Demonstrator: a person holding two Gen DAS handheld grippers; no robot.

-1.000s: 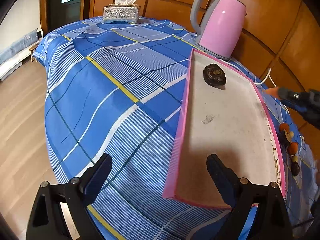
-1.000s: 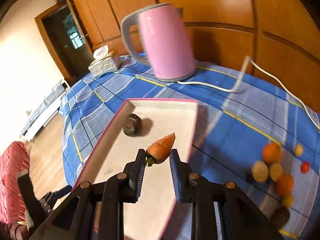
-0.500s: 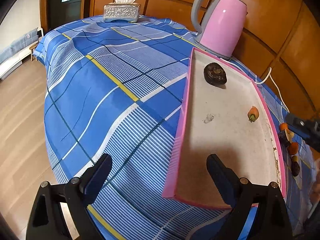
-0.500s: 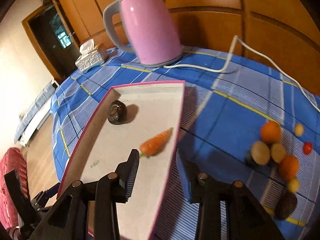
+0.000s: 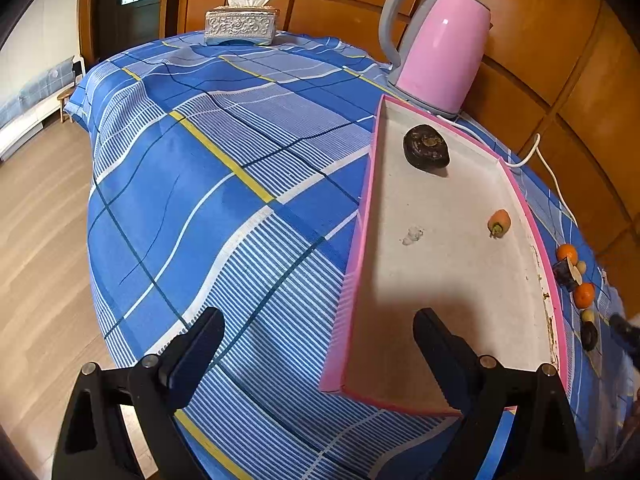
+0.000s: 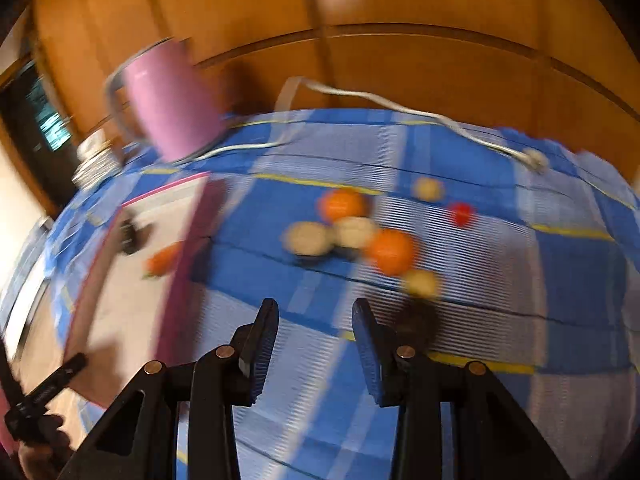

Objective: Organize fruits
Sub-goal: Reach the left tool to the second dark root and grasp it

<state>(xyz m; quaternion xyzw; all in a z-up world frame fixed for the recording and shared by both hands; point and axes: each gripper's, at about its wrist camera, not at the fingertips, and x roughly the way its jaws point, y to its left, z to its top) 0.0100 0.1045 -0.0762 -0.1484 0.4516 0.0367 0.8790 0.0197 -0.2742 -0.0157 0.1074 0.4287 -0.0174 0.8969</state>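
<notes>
Carrot (image 5: 499, 222) lies loose on the white floor of the pink-rimmed tray (image 5: 356, 264), close to the tray's right wall at mid-right of the left wrist view; nothing grips it. Dark round fruit (image 5: 425, 147) sits nearer the tray's far end, well apart from the carrot. Small white smear on the tray floor between them. Loose fruit pile (image 6: 356, 236) rests on the blue plaid cloth (image 5: 208, 200) outside the tray, centre of the right wrist view: two oranges, several pale round pieces, one small red piece, one dark piece just beyond the right fingertip; view is motion-blurred, kinds uncertain. Right gripper (image 6: 316, 344) low centre of its frame, fingers apart, nothing between them, over bare cloth between tray edge and pile. Left gripper (image 5: 320, 356) at bottom of its frame, fingers spread wide and empty, straddling the tray's near left corner; whether the right finger touches the tray cannot be told. Pink kettle (image 5: 436, 46) stands just beyond the tray's far end, upper right, white cord (image 6: 400, 108) trailing along the cloth by the wood-panelled wall. Tissue box (image 5: 241, 24) at the far table edge, top centre-left.
</notes>
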